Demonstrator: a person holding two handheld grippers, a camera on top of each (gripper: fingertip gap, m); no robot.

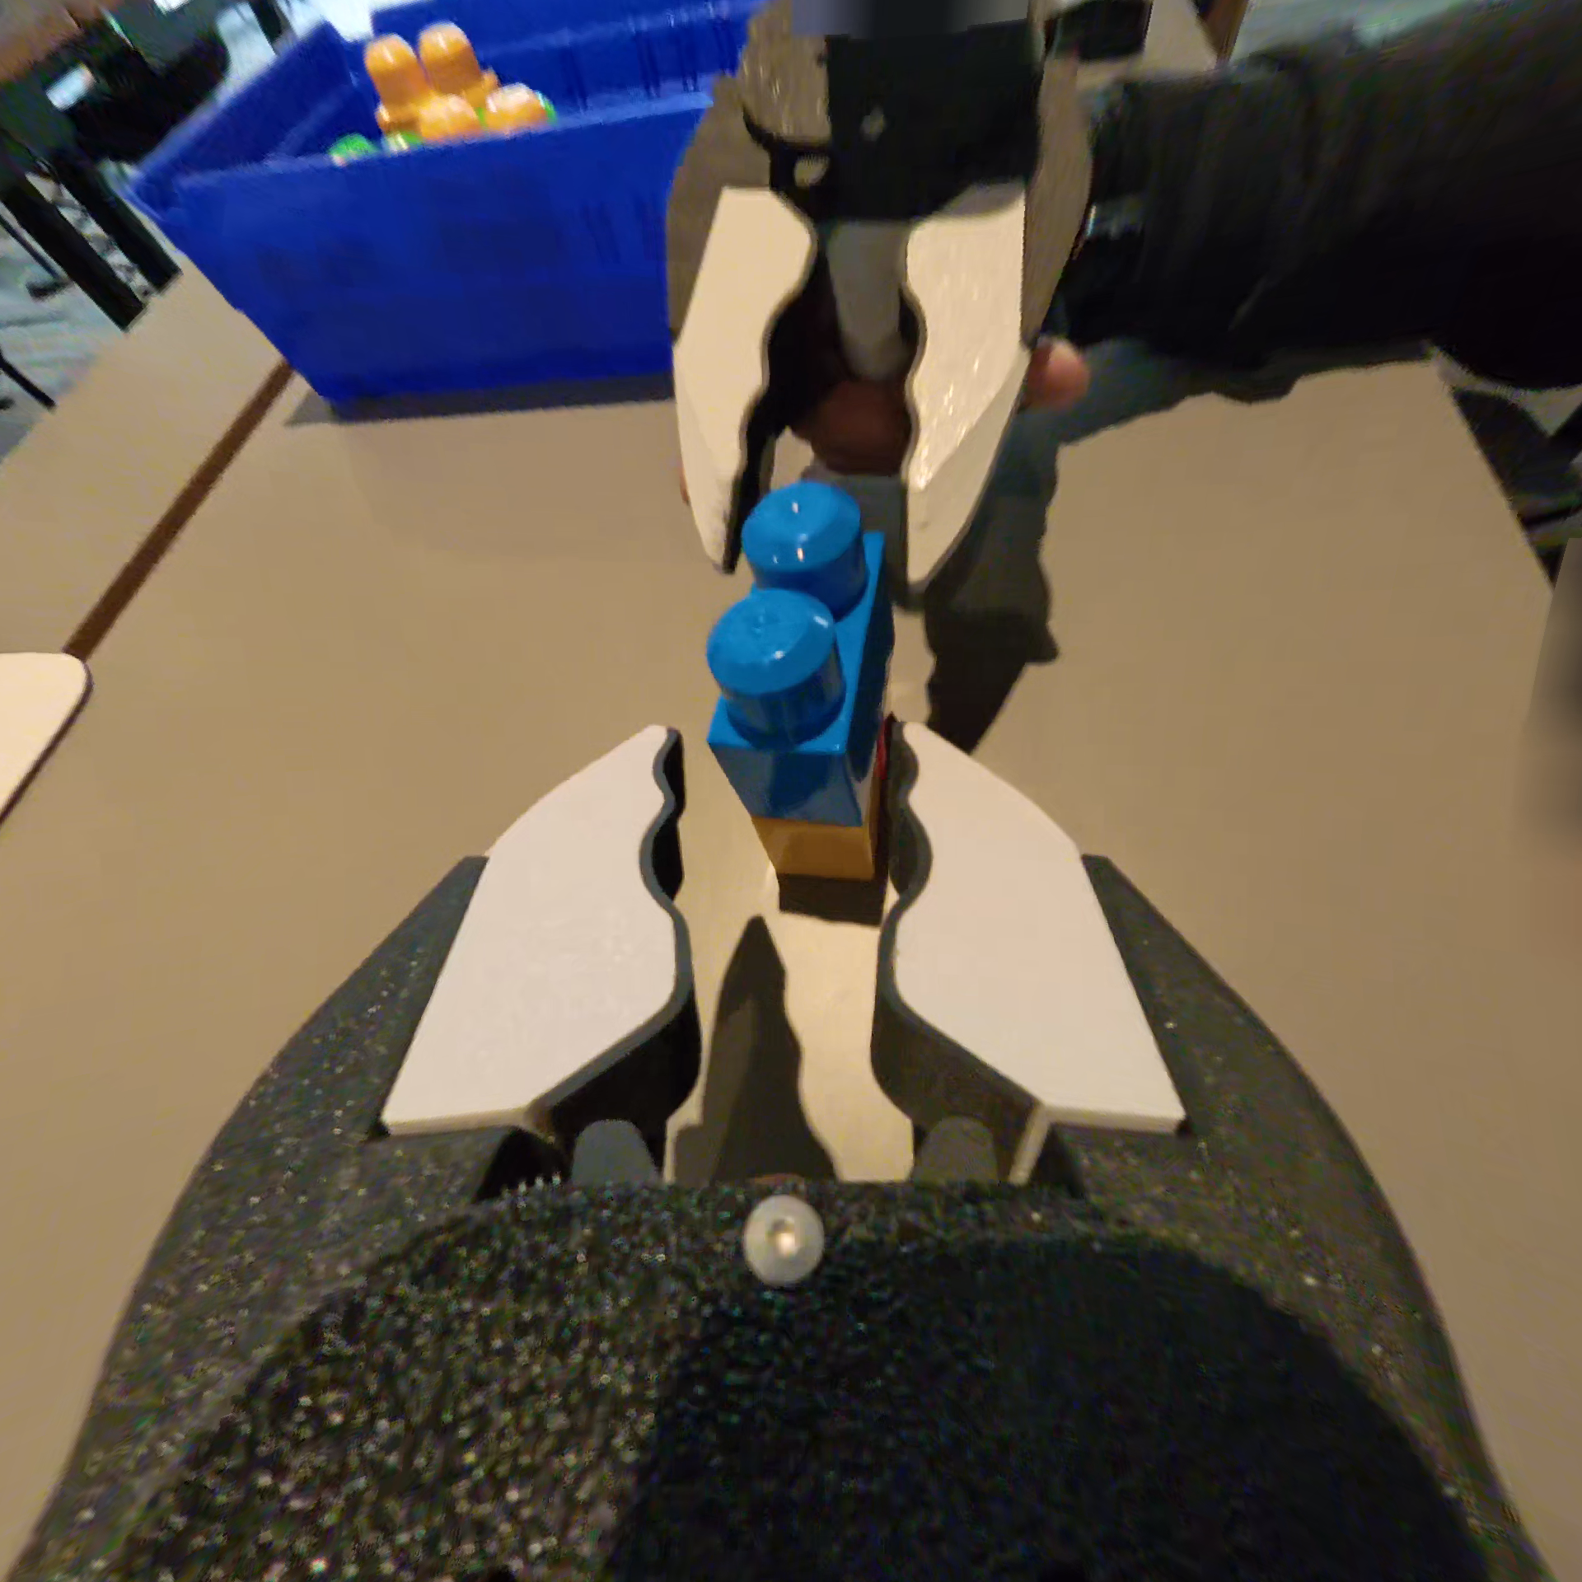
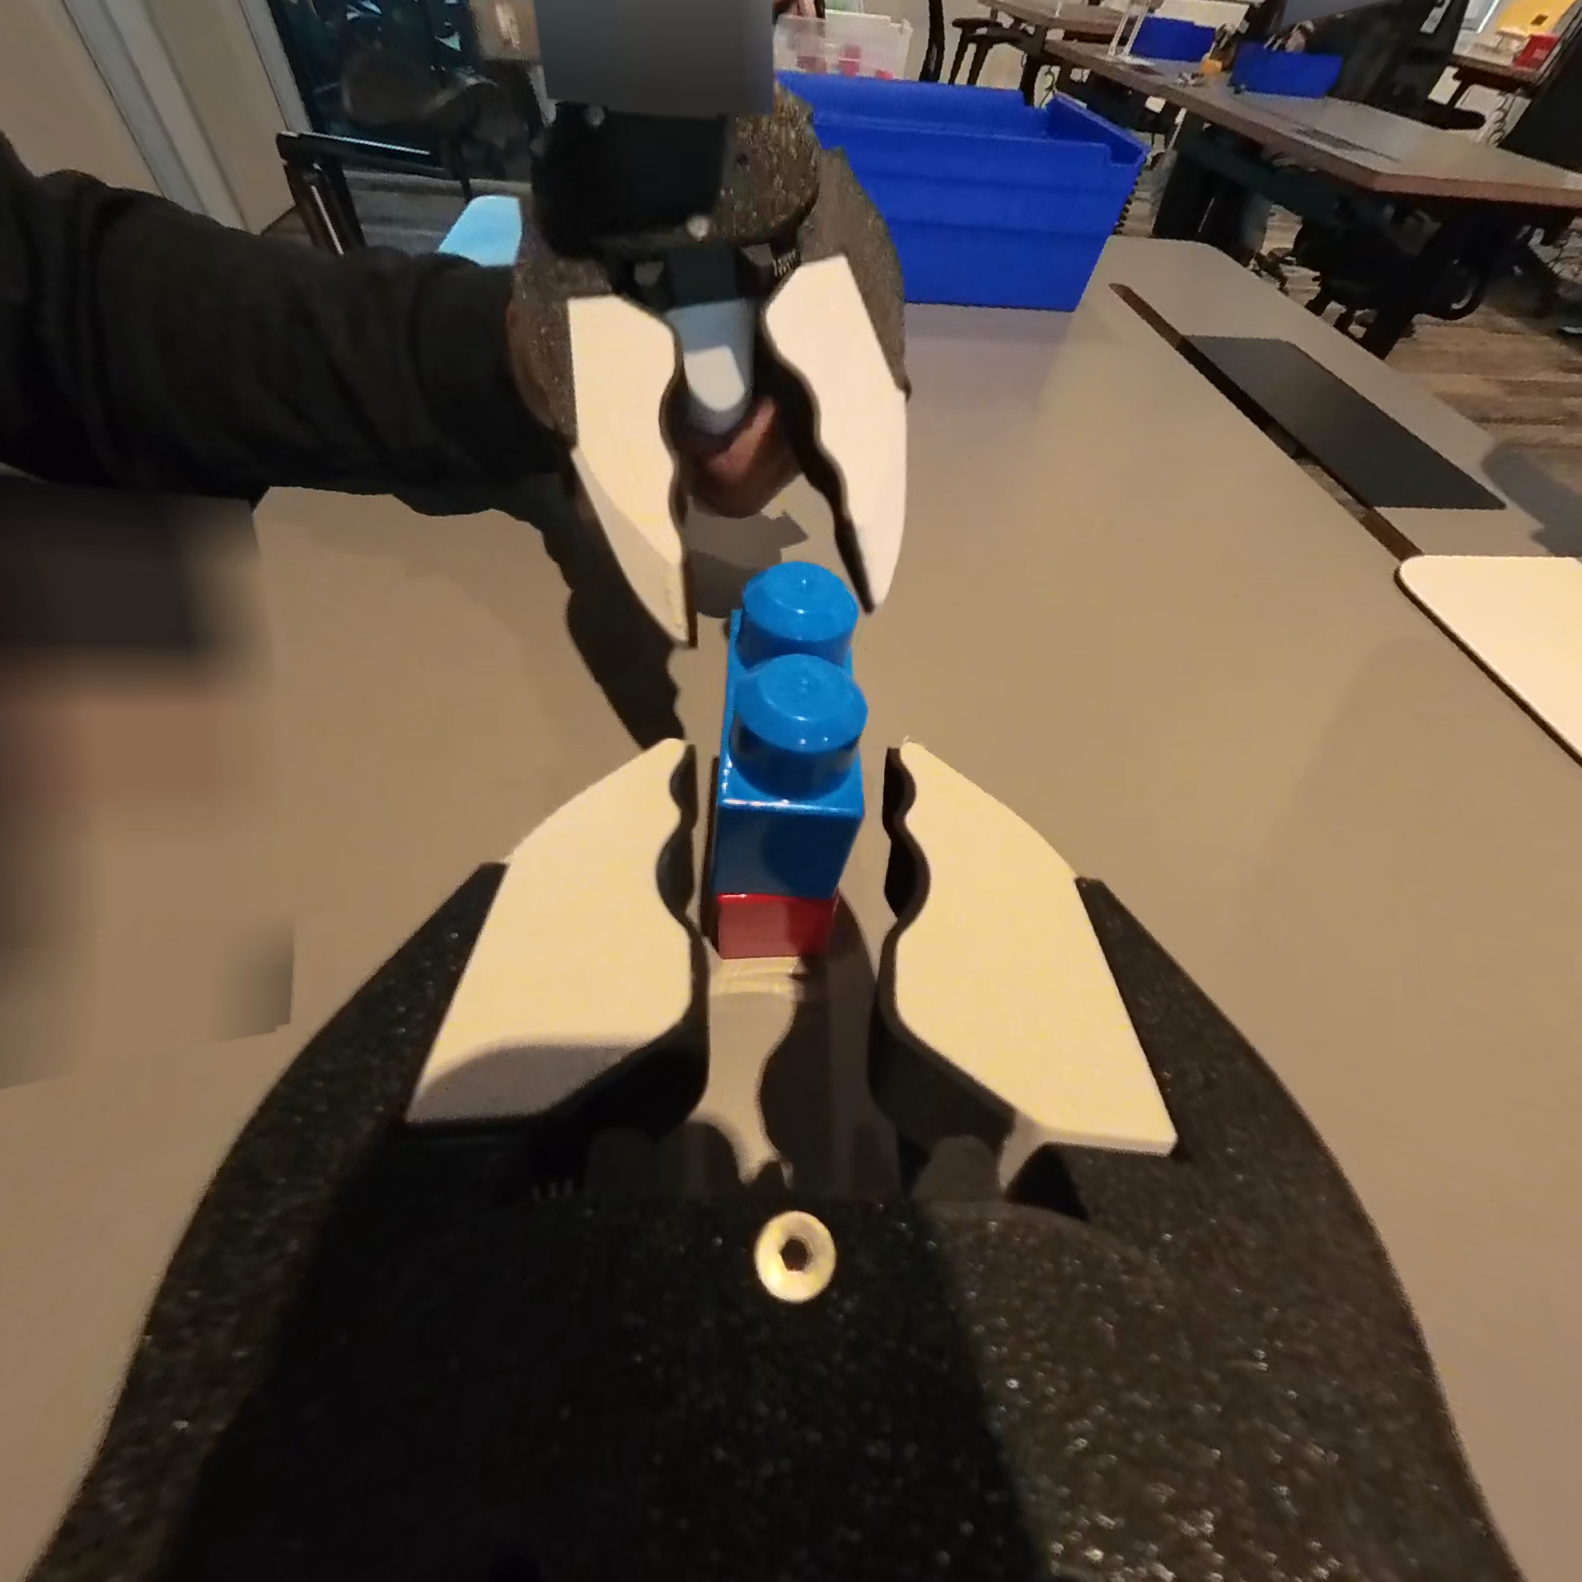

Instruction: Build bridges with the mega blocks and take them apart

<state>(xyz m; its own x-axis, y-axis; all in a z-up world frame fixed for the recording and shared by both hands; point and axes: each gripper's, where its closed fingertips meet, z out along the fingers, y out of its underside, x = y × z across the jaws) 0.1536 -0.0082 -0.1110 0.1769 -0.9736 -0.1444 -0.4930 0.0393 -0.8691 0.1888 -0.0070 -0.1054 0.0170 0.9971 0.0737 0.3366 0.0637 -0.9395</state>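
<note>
A blue two-stud block [image 1: 805,668] lies as a span on a yellow block [image 1: 817,843] at the near end of the left wrist view; a red sliver [image 1: 886,753] shows beside it. In the right wrist view the blue block [image 2: 788,822] rests on a red block [image 2: 775,924] at its near end. My left gripper [image 1: 788,745] is open, its fingers either side of the yellow end. My right gripper [image 2: 792,753] is open, its fingers either side of the red end. Each gripper shows in the other's view, facing it: the right [image 1: 822,561], the left [image 2: 775,608].
A blue bin [image 1: 428,257] with orange blocks [image 1: 445,94] and some green ones stands at the far side of the grey table [image 1: 342,685]; it also shows in the right wrist view [image 2: 984,205]. A white board [image 2: 1524,633] and a black mat [image 2: 1318,419] lie to one side.
</note>
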